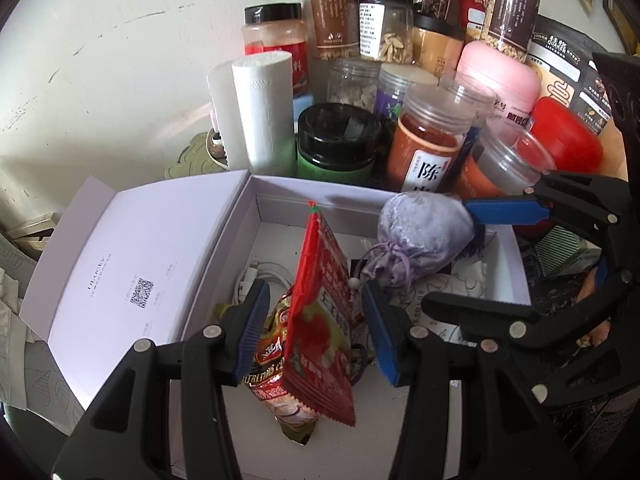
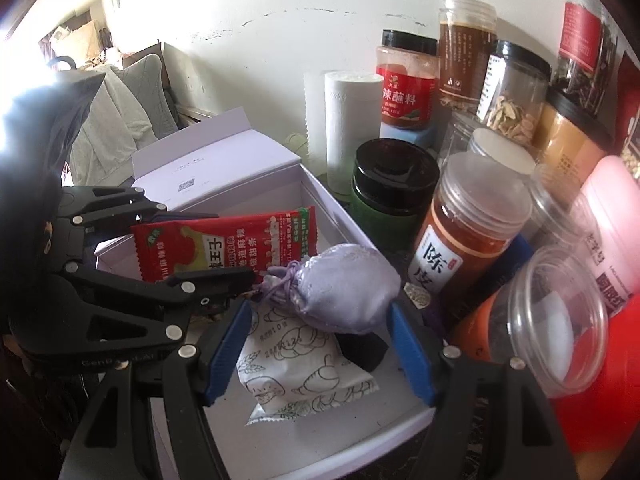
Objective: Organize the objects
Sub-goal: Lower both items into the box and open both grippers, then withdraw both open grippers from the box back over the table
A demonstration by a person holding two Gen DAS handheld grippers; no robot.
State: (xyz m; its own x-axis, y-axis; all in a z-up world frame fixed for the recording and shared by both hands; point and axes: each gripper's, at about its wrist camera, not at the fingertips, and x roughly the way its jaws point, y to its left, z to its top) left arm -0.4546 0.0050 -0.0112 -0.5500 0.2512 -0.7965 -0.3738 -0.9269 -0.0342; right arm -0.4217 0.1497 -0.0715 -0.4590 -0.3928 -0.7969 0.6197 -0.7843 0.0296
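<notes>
Box (image 1: 256, 216) of white card, lid folded back toward 9 o'clock, sits in front of a crowd of jars. Inside it the left gripper (image 1: 316, 332) is spread wide, its blue pads either side of a red snack packet (image 1: 320, 320) that stands on edge between them — neither pad visibly presses it. Behind the packet lies a second, gold-and-red wrapper (image 1: 272, 360), with a white cable (image 1: 264, 276) at 11 o'clock.

The right gripper (image 2: 320, 344) is likewise released — a lilac drawstring pouch (image 2: 344, 288) rests between its fingertips, on a printed white sachet (image 2: 304, 376). At 1 o'clock stands an orange-filled jar (image 2: 468, 240); a paper roll (image 2: 352, 120) stands upright at 12 o'clock.
</notes>
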